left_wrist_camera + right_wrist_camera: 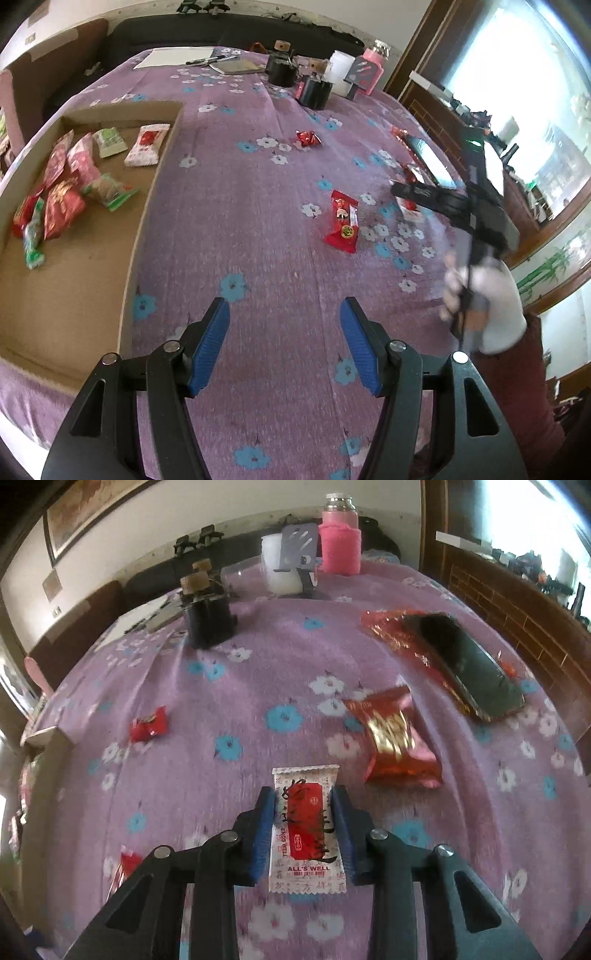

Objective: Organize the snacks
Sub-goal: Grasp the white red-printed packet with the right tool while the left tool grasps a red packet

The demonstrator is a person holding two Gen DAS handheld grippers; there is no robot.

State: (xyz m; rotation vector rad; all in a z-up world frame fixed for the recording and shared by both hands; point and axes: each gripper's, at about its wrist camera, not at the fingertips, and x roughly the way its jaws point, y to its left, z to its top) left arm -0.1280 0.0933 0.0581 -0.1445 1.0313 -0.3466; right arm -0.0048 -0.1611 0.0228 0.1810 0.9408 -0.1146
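The right gripper [303, 805] is clamped on a white-and-red packet [304, 829] above the purple cloth [207, 709]. The left gripper [284, 312] hangs with jaws apart, nothing between them, beside the cardboard tray [147, 206] holding several snacks [62, 199]. A red packet [341, 221] lies loose ahead.

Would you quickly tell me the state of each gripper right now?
Left gripper: open, empty.
Right gripper: closed on the white and red snack packet.

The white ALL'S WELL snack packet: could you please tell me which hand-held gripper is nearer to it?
Right. The right hand-held gripper grips the white packet between its pads; the left hand-held gripper hovers open over bare cloth beside the cardboard box.
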